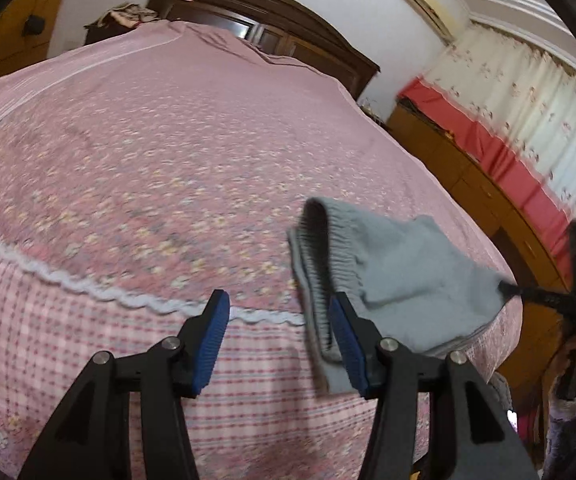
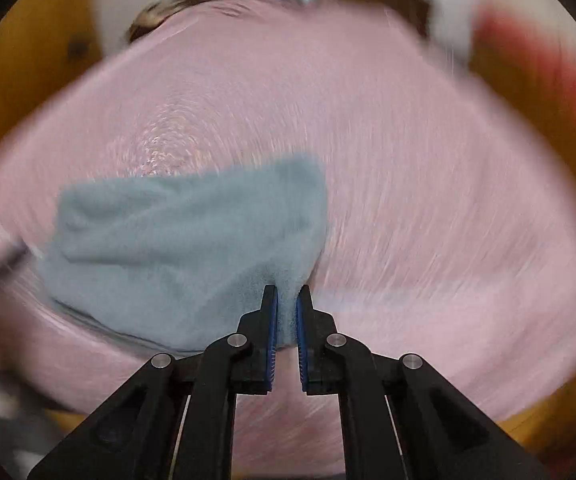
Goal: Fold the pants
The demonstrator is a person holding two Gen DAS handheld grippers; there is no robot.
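Pants (image 2: 192,248) lifted over bed (image 1: 148,140).
Pinched in right claw (image 2: 286,320) to hang free; left claw (image 1: 278,344) spread wide beside waistband (image 1: 328,248), gripping nothing.

pants (image 1: 400,264): plain grey-blue | bedspread (image 1: 148,152): pink w/ tiny floral print, checked pink-white side, white wavy trim | gripper pads (image 1: 208,344): blue on black | headboard (image 1: 272,16): dark brown | curtain (image 1: 528,92): white floral, red band
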